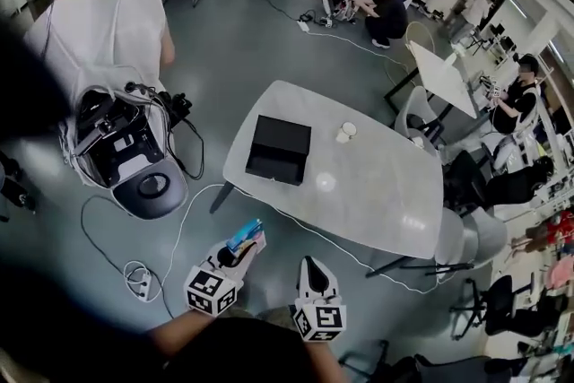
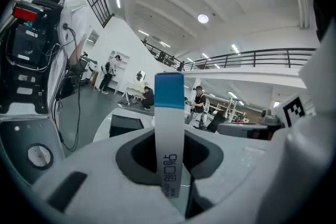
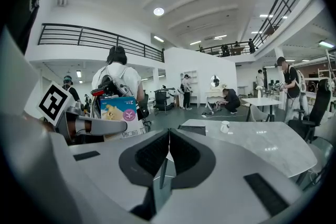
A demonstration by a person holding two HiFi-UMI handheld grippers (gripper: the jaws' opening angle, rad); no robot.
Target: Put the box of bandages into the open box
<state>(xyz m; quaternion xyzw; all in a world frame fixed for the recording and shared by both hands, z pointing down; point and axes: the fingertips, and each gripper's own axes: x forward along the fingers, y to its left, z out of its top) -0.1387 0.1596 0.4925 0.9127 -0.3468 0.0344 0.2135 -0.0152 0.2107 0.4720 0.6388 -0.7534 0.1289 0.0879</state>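
Note:
My left gripper [image 1: 239,251] is shut on the box of bandages [image 1: 247,235], a blue and white carton held off the table's near edge. In the left gripper view the carton [image 2: 169,131] stands edge-on between the jaws, blue end up. The open black box [image 1: 279,149] sits on the left part of the white marble table [image 1: 377,193], and it also shows as the black box [image 2: 126,124] beyond the carton. My right gripper [image 1: 309,265] is beside the left one, shut with nothing in it; its pads [image 3: 157,152] meet. From there the carton [image 3: 122,115] shows at the left.
A white cup [image 1: 345,132] and a small white round thing [image 1: 325,182] lie on the table right of the black box. A person with a backpack rig [image 1: 112,134] stands at the left. Cables [image 1: 134,278] trail over the floor. Chairs [image 1: 471,238] stand at the table's right.

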